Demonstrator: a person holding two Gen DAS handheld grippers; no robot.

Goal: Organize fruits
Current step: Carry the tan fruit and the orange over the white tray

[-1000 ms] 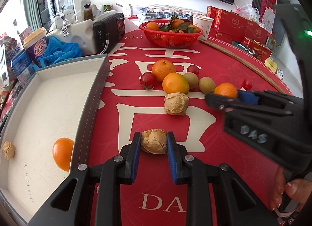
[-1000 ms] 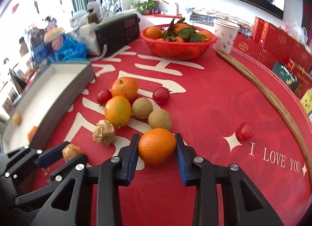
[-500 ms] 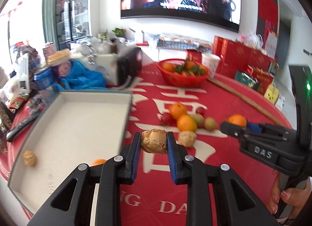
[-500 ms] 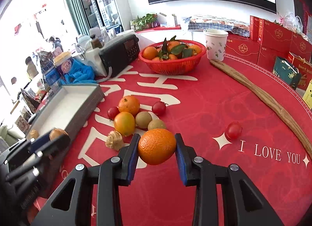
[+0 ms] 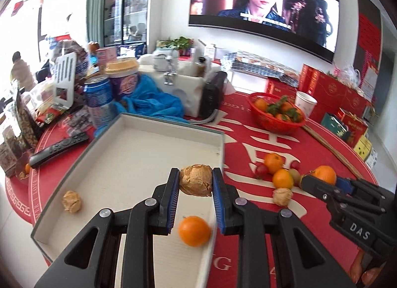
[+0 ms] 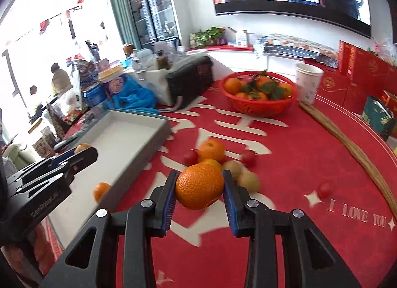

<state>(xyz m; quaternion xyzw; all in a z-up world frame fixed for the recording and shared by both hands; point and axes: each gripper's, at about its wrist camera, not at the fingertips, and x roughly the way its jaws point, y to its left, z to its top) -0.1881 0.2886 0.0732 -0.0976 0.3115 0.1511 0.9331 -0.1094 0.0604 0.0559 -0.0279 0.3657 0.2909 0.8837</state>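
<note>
From the left wrist, the left gripper (image 5: 196, 183) pinches a wrinkled tan husked fruit (image 5: 196, 183) between its blue pads, holding it in the air over the near right part of the white tray (image 5: 139, 149), presumably so it can be set down beside its like: another husked fruit (image 5: 72, 201) lies by the tray's left wall and a small orange (image 5: 194, 230) rests near the right wall. To the right, on the red tablecloth (image 5: 310, 233), the loose fruit pile (image 5: 278, 173) waits outside the tray, with the right gripper (image 5: 318, 181) beside it. From the right wrist, that gripper is clamped on a large orange (image 6: 199, 186), carried clear of the cloth above the pile, seemingly headed for the tray at left. The red basket (image 6: 259, 106) of leafy tangerines stands well apart at the back, near a paper cup (image 6: 307, 82).
</note>
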